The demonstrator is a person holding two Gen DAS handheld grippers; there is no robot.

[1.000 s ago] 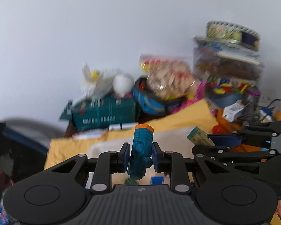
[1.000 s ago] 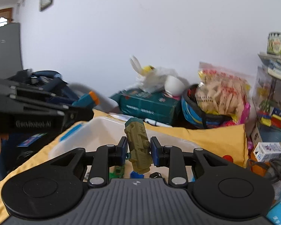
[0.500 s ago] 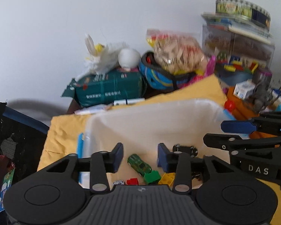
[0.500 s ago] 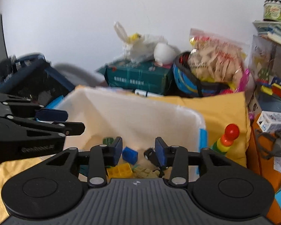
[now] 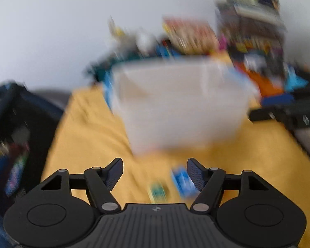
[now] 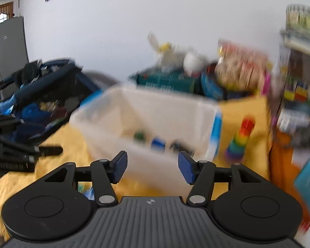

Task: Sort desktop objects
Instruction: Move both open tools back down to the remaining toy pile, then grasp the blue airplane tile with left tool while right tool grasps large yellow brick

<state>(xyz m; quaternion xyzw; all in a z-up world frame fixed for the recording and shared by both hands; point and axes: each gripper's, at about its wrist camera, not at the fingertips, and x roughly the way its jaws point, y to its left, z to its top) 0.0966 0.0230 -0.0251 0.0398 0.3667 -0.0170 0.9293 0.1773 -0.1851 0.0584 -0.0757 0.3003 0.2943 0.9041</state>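
Both pictures are blurry. The left gripper (image 5: 154, 172) is black plastic with two flat, ridged blue pads (image 5: 114, 173). Its jaws are opening wide and are holding nothing. On the soft yellow cloth (image 5: 88, 136) between the jaws, two small toys are lying: a little green toy (image 5: 157, 192) and, just beside the right pad, a blue toy (image 5: 183, 180). They are too fuzzy to tell what they are.

The right gripper (image 6: 152, 167) is looking the same, black with blue pads, and its jaws are opening wide too, with nothing between them.

A big see-through plastic box (image 6: 105, 111) with a blue clip on its side is sitting on the yellow cloth, past both grippers. It has smooth, milky walls and rounded corners. Inside it, small toys are lying on the bottom: a green one (image 6: 139, 135), a blue block (image 6: 158, 143) and a dark one (image 6: 178, 145).

Just beside the box on its right, a rainbow ring tower (image 6: 240, 138) is standing upright, shaped like a cone.

Behind the box a messy pile of bags and boxes is leaning by the white wall.
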